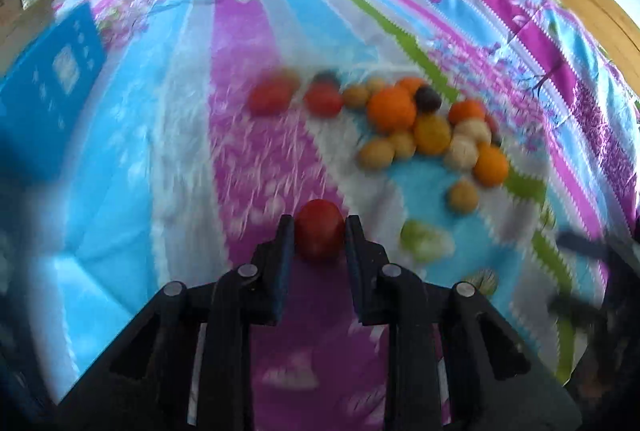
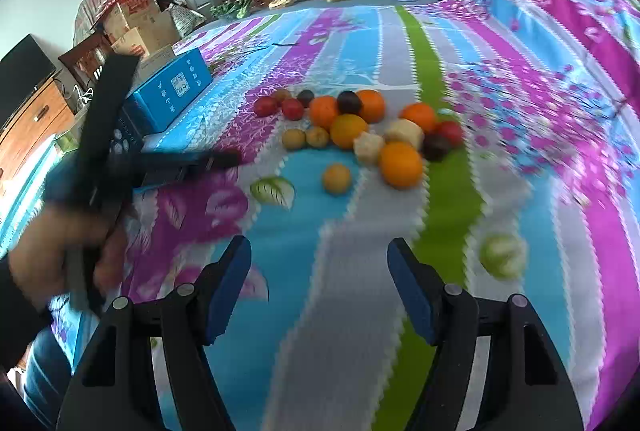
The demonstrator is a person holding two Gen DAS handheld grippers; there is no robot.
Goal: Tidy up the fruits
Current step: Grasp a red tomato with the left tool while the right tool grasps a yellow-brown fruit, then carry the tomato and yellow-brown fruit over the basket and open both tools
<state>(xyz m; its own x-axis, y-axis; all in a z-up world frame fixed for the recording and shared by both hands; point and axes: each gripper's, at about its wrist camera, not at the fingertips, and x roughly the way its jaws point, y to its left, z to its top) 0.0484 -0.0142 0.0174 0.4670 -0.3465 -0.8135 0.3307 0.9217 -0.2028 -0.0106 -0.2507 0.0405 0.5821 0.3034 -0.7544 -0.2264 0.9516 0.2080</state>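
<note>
The left gripper pinches a red fruit in its jaws, while the right gripper, jaws spread and empty, has the fruit pile at twelve o'clock (nearer arm unclear) on the bed.

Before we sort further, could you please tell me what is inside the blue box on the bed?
Only the closed outside of the blue box shows, lying on the striped bedsheet. Its contents are covered and cannot be seen.
</note>
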